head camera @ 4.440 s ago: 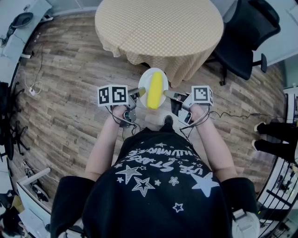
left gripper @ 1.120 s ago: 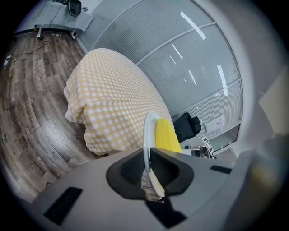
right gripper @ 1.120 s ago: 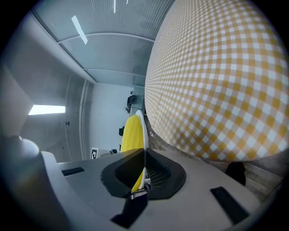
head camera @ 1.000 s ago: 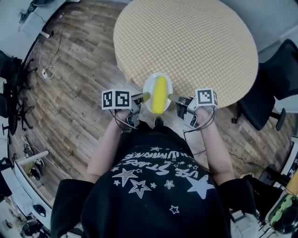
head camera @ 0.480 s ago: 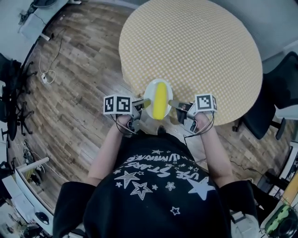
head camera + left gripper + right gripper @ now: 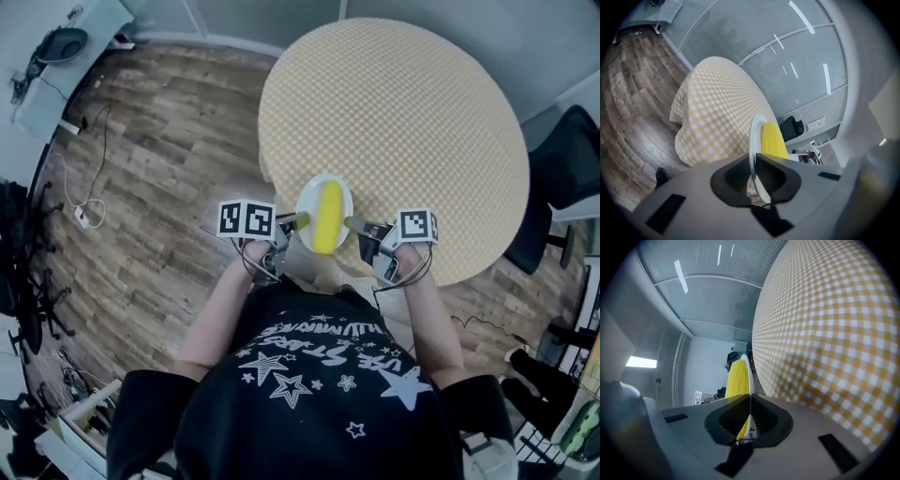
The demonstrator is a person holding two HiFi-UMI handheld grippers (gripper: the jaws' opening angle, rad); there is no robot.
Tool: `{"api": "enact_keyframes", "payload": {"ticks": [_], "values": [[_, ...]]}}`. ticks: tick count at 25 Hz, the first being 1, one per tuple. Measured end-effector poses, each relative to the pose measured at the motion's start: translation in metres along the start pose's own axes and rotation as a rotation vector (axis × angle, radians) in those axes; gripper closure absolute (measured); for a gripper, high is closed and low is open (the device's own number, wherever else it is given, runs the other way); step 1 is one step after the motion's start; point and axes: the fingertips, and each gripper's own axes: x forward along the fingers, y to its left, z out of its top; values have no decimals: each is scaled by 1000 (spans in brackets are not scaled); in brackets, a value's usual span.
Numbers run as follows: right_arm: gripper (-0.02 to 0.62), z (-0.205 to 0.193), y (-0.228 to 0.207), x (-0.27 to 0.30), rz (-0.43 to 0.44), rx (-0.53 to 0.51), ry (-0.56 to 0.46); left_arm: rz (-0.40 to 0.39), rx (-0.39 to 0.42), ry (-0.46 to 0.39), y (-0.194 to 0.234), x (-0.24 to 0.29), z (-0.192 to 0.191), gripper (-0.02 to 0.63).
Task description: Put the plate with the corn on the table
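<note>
A white plate (image 6: 306, 198) carries a yellow corn cob (image 6: 326, 217). I hold it level over the near edge of the round table (image 6: 403, 122), which has a yellow checked cloth. My left gripper (image 6: 298, 220) is shut on the plate's left rim and my right gripper (image 6: 351, 223) on its right rim. In the left gripper view the plate (image 6: 753, 140) runs edge-on between the jaws, with the corn (image 6: 773, 140) to its right. In the right gripper view the plate rim (image 6: 750, 380) sits in the shut jaws and the corn (image 6: 737, 378) lies to its left.
A black office chair (image 6: 562, 169) stands at the table's right side. Wood-plank floor (image 6: 159, 187) spreads to the left, with cables (image 6: 89, 211) on it. A desk corner (image 6: 56, 56) sits at the upper left. Glass partition walls (image 6: 787, 56) rise behind the table.
I have walked up to the table with the plate held in both grippers. The plate now hangs over the table's near edge instead of over the floor in front of it.
</note>
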Motion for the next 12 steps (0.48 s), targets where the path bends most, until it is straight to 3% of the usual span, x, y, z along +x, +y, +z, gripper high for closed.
{"api": "enact_keyframes", "payload": {"ticks": [6, 12], "values": [[563, 15, 24, 61, -2, 46, -126, -25, 89, 128, 38, -35, 49, 571], [561, 32, 40, 104, -19, 71, -177, -40, 107, 172, 64, -58, 86, 571]]}}
